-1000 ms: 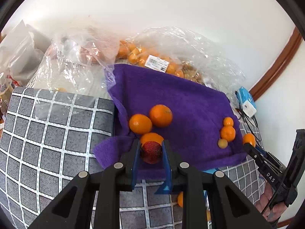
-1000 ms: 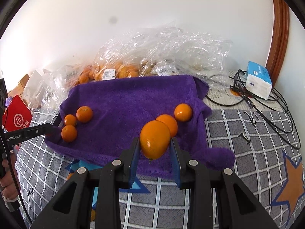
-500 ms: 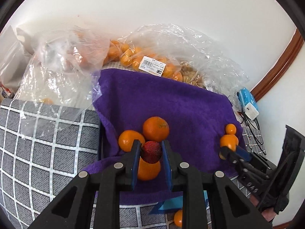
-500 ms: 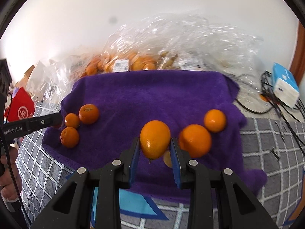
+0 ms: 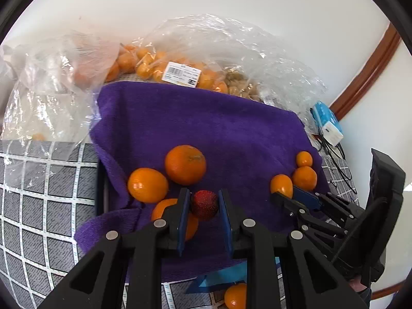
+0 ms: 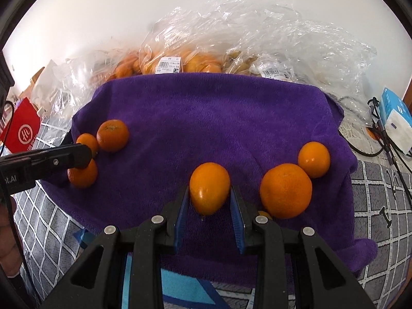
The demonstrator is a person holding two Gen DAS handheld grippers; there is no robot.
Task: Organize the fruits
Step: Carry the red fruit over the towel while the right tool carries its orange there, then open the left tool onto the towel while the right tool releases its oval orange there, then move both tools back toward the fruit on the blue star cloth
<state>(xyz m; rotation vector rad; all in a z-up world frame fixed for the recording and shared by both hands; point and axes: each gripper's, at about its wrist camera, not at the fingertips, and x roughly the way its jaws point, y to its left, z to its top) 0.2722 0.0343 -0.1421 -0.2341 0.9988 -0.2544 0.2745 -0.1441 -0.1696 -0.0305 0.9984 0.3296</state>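
Observation:
A purple towel [image 5: 231, 128] [image 6: 206, 116] carries loose oranges. My left gripper [image 5: 203, 194] is shut on a small dark red berry [image 5: 204, 205], held just above the towel's near-left part. Three oranges [image 5: 185, 164] lie beside and under its left finger. My right gripper [image 6: 209, 191] has a smooth orange fruit [image 6: 209, 185] between its pads. Its jaws are opening while the pads still touch the fruit's sides, low over the towel. A big orange [image 6: 285, 190] and a smaller one [image 6: 314, 159] lie to its right. Each view shows the other gripper: the right gripper [image 5: 280, 195] and the left gripper [image 6: 85, 152].
Clear plastic bags [image 5: 180, 59] [image 6: 231, 38] full of oranges and other fruit line the wall behind the towel. A blue-white box [image 6: 394, 118] with cables sits at the right, a red card [image 6: 23, 134] at the left. One orange [image 5: 235, 296] lies on the grey checked cloth [image 5: 38, 193].
Both grippers have moved forward over the towel and come lower, each still with its fruit between the pads. The right gripper's fruit now sits close beside the big orange.

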